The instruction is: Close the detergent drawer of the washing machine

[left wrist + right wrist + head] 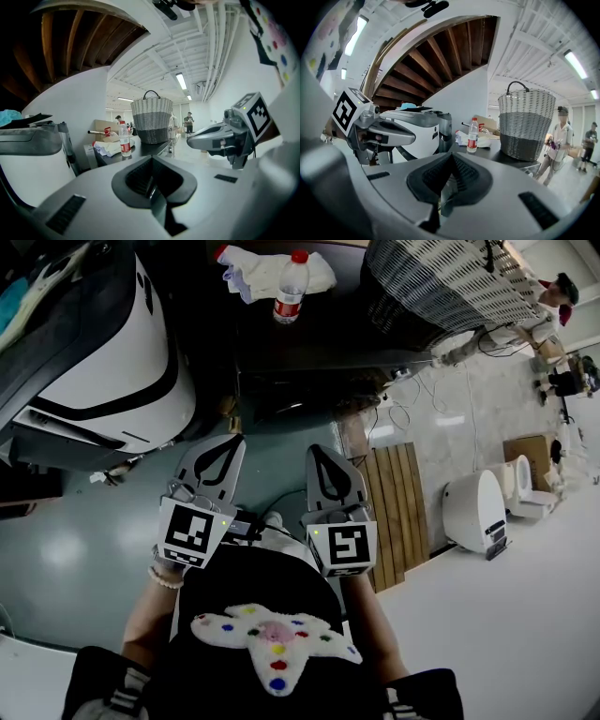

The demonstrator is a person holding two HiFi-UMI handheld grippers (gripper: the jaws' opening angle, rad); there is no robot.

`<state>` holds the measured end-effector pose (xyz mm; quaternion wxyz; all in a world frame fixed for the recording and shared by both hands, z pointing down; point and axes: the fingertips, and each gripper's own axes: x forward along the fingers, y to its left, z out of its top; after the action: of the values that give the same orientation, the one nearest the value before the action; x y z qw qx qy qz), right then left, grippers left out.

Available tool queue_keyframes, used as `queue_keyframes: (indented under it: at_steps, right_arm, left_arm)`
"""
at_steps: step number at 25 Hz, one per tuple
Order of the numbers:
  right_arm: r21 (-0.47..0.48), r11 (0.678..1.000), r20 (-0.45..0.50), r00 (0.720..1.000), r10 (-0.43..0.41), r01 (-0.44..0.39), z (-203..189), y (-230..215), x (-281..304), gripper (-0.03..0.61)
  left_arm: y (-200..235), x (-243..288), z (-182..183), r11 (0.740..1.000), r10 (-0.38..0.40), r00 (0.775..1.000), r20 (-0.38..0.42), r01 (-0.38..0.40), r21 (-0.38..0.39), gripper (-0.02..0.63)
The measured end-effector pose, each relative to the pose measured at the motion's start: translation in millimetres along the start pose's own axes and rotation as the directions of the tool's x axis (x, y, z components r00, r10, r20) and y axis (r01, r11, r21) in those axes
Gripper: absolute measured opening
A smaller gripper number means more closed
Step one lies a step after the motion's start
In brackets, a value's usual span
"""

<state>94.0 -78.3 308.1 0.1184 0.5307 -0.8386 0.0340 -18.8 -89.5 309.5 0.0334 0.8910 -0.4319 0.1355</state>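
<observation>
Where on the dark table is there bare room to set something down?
Bare strip on the dark table, along its near edge, in front of the water bottle, between the washing machine and the wicker basket. Crowded behind: white cloth beside the bottle; the basket fills the right end.

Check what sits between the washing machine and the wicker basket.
A red-capped water bottle and a white cloth sit on the dark table, between the washing machine and the wicker basket. The right gripper view shows it best.
</observation>
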Motion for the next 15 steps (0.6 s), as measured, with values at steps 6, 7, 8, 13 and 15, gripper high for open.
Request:
queue_keyframes:
  at_steps: [6,7,8,13,15]
  right_arm:
    - [-0.006,1.000,-0.008,1.000,0.005,-0.005,-1,3,-2,0.005]
    - [-0.007,1.000,-0.009,1.000,0.007,-0.007,-1,4,-2,0.005]
    - [-0.002,1.000,-0.009,1.000,0.007,-0.007,-1,4,-2,0.005]
    - [0.011,1.000,-0.002,1.000,0.006,-0.006,-1,5,-2,0.005]
    - [0.003,1.000,-0.008,1.000,0.006,-0.006,-1,5,-2,0.005]
  left_arm:
    - [8,-4,-1,1.000,0.025,1.000,0.002,-0.025,-0.002,0.011]
    - [9,-4,-1,1.000,0.028,1.000,0.003,-0.028,-0.003,0.011]
    - [9,-4,-1,1.000,0.030,1.000,0.002,-0.030,-0.003,0.011]
    - [11,-4,-2,0.999,0.035,0.999,0.003,-0.035,-0.004,0.011]
    - [11,-5,-2,0.999,0.034,0.999,0.003,-0.034,-0.003,0.011]
